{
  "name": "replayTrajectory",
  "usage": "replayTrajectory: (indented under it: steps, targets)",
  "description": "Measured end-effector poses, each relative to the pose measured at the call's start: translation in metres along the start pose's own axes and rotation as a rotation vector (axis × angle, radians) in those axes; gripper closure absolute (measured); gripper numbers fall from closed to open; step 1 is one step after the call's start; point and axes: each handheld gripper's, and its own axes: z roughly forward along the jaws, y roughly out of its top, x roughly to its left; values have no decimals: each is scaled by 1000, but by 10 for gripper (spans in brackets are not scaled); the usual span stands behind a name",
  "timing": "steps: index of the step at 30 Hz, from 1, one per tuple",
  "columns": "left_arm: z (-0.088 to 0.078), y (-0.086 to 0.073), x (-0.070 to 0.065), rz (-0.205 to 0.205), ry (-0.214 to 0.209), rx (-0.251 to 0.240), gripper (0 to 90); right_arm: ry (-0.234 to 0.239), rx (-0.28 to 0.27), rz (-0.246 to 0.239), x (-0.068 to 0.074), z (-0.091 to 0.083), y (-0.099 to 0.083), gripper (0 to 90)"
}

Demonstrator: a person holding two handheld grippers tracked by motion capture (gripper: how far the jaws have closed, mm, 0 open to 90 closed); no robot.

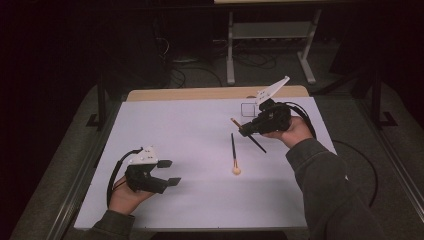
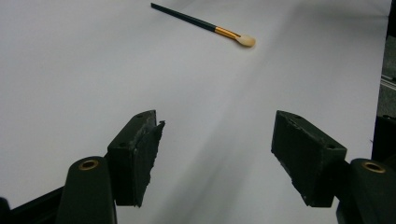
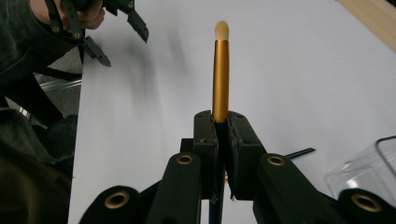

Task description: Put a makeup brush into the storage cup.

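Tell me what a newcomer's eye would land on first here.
First, the right gripper, at the far right of the white table, is shut on a gold-collared brush that sticks straight out past its jaws. Next, a second brush lies loose mid-table, pale tip toward the person. The left gripper rests open at the near left, with nothing between its jaws.

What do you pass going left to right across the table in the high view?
Left gripper, open with nothing between its jaws → makeup brush lying flat → right gripper, shut on a second brush → the hand holding it. The clear container behind overlaps the right gripper, so it is left out.
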Motion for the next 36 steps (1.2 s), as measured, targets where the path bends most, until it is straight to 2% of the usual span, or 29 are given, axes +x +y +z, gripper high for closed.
replayTrajectory:
  steps: [13, 28, 36]
  targets:
    - [0, -1, -1, -7, -14, 4, 282, -25, -11, 24, -19, -2, 12, 824]
    - [-2, -3, 1, -11, -14, 0, 278, -50, -27, 11, -40, -1, 34, 824]
    - [-1, -3, 1, 4, -18, 3, 273, -66, -29, 16, -50, 1, 44, 824]
